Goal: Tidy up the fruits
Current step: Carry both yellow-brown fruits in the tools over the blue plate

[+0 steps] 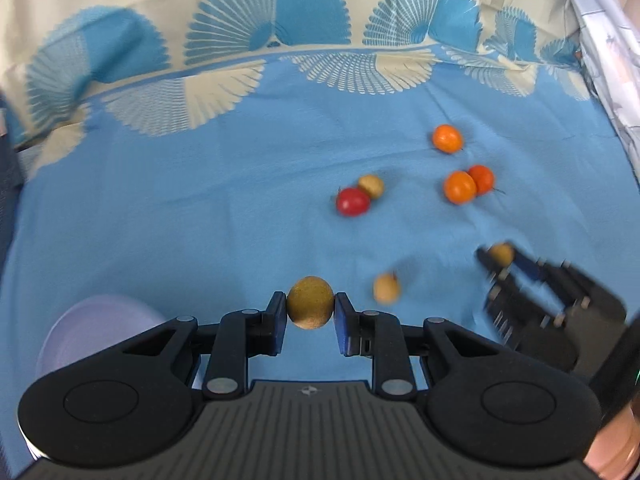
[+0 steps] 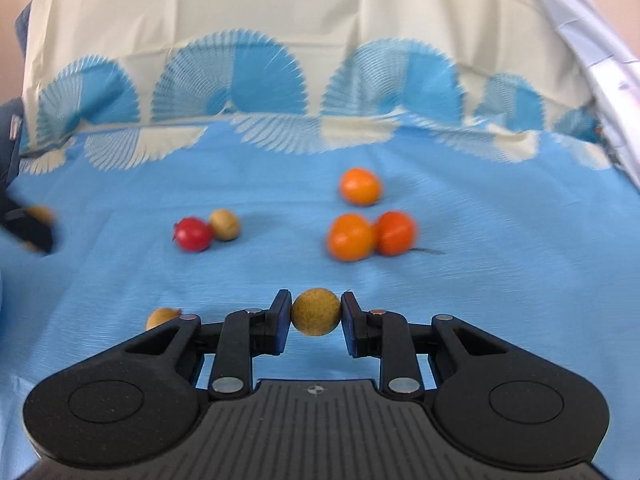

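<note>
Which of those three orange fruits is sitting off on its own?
The orange fruit farthest back on the blue cloth. It lies alone, while the other two orange ones lie pressed side by side nearer the camera.

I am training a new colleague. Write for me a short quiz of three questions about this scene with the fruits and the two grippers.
1. True or false: the left gripper is shut on a brown fruit.
2. How many orange fruits lie on the blue cloth? A) two B) three C) five
3. Fill in: the red fruit touches a small ______ fruit.

Key
1. True; the right gripper also grips a second brown fruit.
2. B: one orange fruit farther back, two touching in front of it.
3. Brown.
</note>
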A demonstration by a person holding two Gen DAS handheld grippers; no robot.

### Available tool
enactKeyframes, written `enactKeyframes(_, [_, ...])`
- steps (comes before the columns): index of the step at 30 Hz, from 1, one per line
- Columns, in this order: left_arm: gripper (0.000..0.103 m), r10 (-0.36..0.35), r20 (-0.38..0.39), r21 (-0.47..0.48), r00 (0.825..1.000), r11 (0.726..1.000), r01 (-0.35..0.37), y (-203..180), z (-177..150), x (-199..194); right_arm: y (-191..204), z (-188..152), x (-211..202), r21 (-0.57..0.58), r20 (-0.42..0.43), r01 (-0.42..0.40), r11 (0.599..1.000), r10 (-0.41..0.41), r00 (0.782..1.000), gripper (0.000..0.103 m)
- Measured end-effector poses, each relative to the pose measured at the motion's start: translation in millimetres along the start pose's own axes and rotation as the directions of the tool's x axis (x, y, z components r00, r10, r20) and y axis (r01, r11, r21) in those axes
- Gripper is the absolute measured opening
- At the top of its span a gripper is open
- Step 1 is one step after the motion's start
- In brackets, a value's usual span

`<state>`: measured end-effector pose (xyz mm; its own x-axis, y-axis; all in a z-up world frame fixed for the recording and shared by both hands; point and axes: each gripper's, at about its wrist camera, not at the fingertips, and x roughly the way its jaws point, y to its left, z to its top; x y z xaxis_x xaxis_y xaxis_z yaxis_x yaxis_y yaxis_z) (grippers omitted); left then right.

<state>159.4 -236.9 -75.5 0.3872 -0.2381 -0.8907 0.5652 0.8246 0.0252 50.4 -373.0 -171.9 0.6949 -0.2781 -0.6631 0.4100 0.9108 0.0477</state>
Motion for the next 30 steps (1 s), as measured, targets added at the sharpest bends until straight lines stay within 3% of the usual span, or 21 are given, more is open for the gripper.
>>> enactKeyframes(4, [0.028,0.0,0.018,-0.028,1.0,1.0,0.0,11.2,-37.5,-52.5,-6.5,10.2,-54.7,0.014,0.071,-0.015,1.0,0.014,0.997,0.028])
enactKeyframes(9, [0.028,0.006,0.026,-0.083,1.0,0.997,-0.004,29.3,-88.3,-105.8,13.9,8.3,-142.0,-0.054,0.135,-0.117,0.992,0.123,0.983,0.028])
enactKeyframes(15, [0.028,0.038,0.049,-0.151,0.998,0.988,-0.03,58.9,-148.0,-156.2,66.5,-7.8,-212.7,-0.164,0.075,-0.262,0.951,0.277,0.958,0.028])
enactKeyframes(21, [0.028,0.057,0.093,-0.253,0.994,0.967,-0.032,93.7,-202.7,-192.7,118.3,-12.8,-263.6,-0.211,0.017,-0.401,0.891,0.413,0.911,0.028])
enactKeyframes(25, [0.028,0.096,0.113,-0.286,0.989,0.956,-0.061,110.6,-230.2,-206.9,148.8,-17.8,-284.8,-0.282,-0.015,-0.428,0.858,0.443,0.897,0.028])
enactKeyframes(30, [0.028,0.092,0.136,-0.316,0.986,0.948,-0.045,126.0,-244.1,-214.4,170.5,-23.0,-297.4,-0.345,-0.036,-0.433,0.833,0.449,0.893,0.028])
